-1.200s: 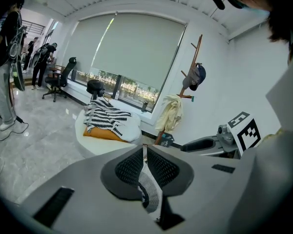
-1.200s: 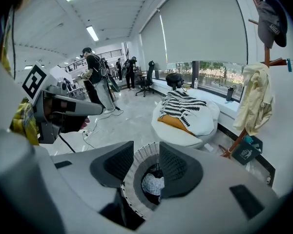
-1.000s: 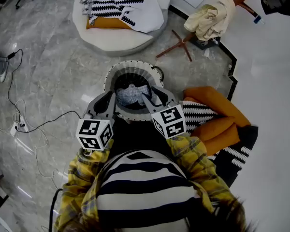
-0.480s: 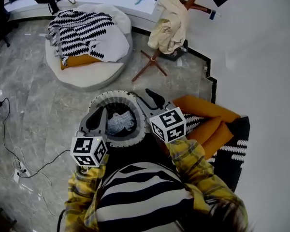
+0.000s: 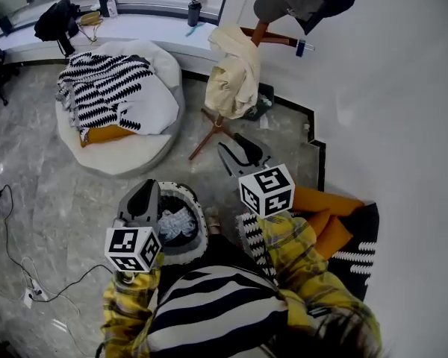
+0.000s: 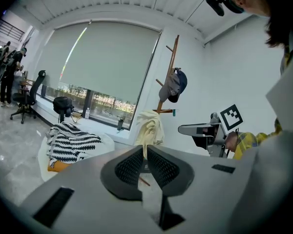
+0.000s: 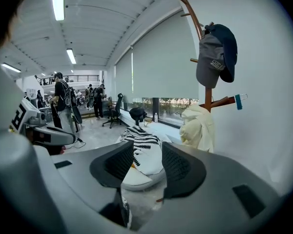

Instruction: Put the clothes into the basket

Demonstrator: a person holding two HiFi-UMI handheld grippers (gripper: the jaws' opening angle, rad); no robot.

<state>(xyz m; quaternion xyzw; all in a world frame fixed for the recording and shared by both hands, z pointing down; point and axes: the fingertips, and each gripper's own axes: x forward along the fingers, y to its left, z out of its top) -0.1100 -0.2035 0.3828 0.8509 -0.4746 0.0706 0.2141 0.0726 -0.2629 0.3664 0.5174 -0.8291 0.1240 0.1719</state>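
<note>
Tongs apart, cap on stand

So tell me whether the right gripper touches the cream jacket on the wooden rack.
Apart: the head view shows a clear gap between the right gripper and the cream jacket.

no text can be read; the print on the hanging cap is too blurred.

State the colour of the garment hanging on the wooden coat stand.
The hanging garment is cream; the head view shows it best.
</note>
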